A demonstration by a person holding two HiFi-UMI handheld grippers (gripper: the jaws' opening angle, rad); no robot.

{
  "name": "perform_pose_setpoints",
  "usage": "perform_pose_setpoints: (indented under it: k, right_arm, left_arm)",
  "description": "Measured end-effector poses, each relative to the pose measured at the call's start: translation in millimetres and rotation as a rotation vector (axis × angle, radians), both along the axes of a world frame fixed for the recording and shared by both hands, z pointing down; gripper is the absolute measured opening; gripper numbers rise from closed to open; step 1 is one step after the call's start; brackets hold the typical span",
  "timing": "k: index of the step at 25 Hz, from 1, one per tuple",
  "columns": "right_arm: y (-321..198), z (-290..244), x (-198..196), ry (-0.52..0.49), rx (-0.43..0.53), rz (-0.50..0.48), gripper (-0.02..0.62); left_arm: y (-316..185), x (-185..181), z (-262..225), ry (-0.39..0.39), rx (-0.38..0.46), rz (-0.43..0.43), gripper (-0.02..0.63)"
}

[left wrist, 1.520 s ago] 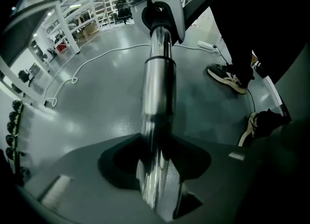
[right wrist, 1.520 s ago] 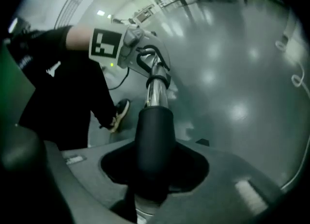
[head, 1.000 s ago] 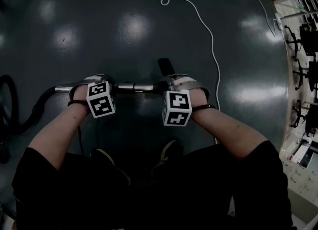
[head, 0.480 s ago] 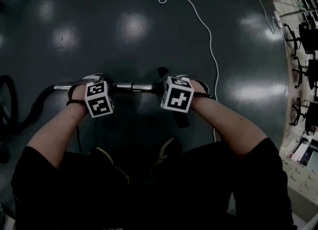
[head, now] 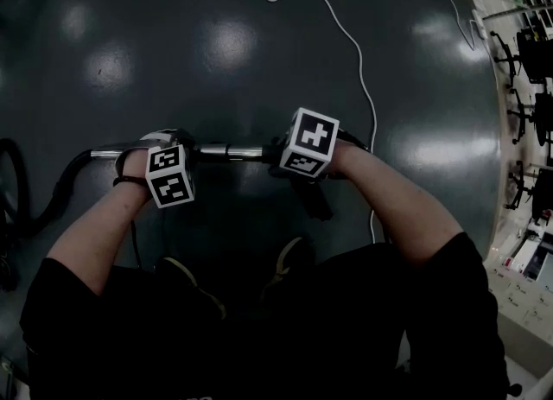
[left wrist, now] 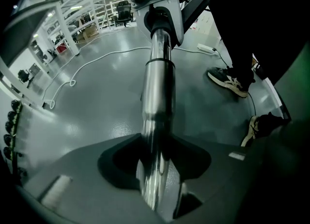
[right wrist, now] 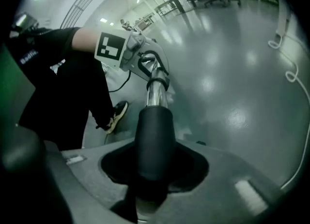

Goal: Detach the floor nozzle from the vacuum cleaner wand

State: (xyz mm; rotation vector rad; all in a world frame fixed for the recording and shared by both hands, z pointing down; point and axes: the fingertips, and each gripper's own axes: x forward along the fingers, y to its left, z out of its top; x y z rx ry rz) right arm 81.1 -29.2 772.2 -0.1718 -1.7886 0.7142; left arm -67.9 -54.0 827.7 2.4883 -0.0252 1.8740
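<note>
— While both forearms reach out over the 2 shoes (head: 289,262), what does each gripper have?
— The left gripper (left wrist: 156,170) points steeply down and is clamped round the chrome wand (left wrist: 157,92). The right gripper (right wrist: 152,179) pinches the black neck of the floor nozzle (right wrist: 154,136).
— Where does that nozzle sit?
— At the wand's right end, held clear of the floor. Its black neck butts against the chrome tube, and a dark part juts back toward the person below the right gripper.
— And the wand's other end?
— A black hose (head: 60,184) curves away from it past the left gripper.
— What lies farther out?
— Glossy dark floor (head: 216,44) with 1 white cable (head: 363,79) snaking across it, then office chairs (head: 531,53) and shelving along the far right edge
</note>
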Motion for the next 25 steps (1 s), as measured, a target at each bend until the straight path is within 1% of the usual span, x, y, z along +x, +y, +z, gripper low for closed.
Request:
perform_pose_setpoints:
  k: [2,4,6,9,11,13,15,16,17,18,19,20,22,25]
  right_arm:
    - [-5.7,0.9,-0.4,-0.01,0.145,-0.05,0.127]
    - [-10.1,4.1,0.5,0.006,0.316,-0.142,0.127]
    - [-18.4,12.4,3.8,0.027,0.51,-0.248,0.127]
    - [-39.3,16.8,5.3,0.029,0.822,-0.388,0.127]
    - [-54.1,17.0,5.4,0.027,1.001,-0.468,0.127]
    - [-62.1,17.9,3.4,0.012,1.11,-0.52,0.129]
    - [-65.4,13.7,0.3,-0.002,1.185,-0.55,0.132]
    - [-66.4,9.6,-1.6,-0.01,1.208,-0.549,0.133]
    - [-67.1,8.0,-1.5,-0.014,1.216,-0.544,0.133]
    - [-66.8,10.7,1.0,-0.012,1.197,-0.531,0.132]
    - [-64.4,16.1,4.0,-0.01,1.141,-0.496,0.129]
    - [-59.8,21.5,5.9,-0.014,1.051,-0.435,0.126]
    - [-46.7,29.4,6.7,-0.033,0.819,-0.302,0.124]
    - [-25.7,33.9,13.0,-0.085,0.402,-0.11,0.124]
  left_arm:
    - [-0.5,1.1,0.8,0.001,-0.001,-0.001,0.173]
    - [0.1,1.5,3.2,0.001,-0.012,-0.002,0.173]
    - [-0.7,1.0,5.5,0.001,-0.021,-0.01,0.175]
    - [-8.2,1.0,5.0,0.01,-0.018,-0.037,0.175]
    - [-15.1,0.8,4.7,0.015,-0.013,-0.051,0.175]
    - [-18.6,-0.4,6.3,0.015,-0.015,-0.056,0.175]
    - [-17.2,-1.1,6.7,0.013,-0.024,-0.053,0.175]
    - [-16.4,-0.4,6.5,0.013,-0.029,-0.051,0.175]
    - [-16.3,1.0,6.4,0.014,-0.032,-0.051,0.175]
    - [-16.5,2.4,7.0,0.015,-0.034,-0.052,0.175]
    - [-16.1,3.2,8.3,0.016,-0.038,-0.054,0.175]
    - [-15.0,3.2,10.0,0.015,-0.041,-0.055,0.175]
    - [-12.7,1.4,14.5,0.007,-0.04,-0.05,0.175]
    - [-14.2,-4.4,21.5,-0.03,-0.021,-0.033,0.173]
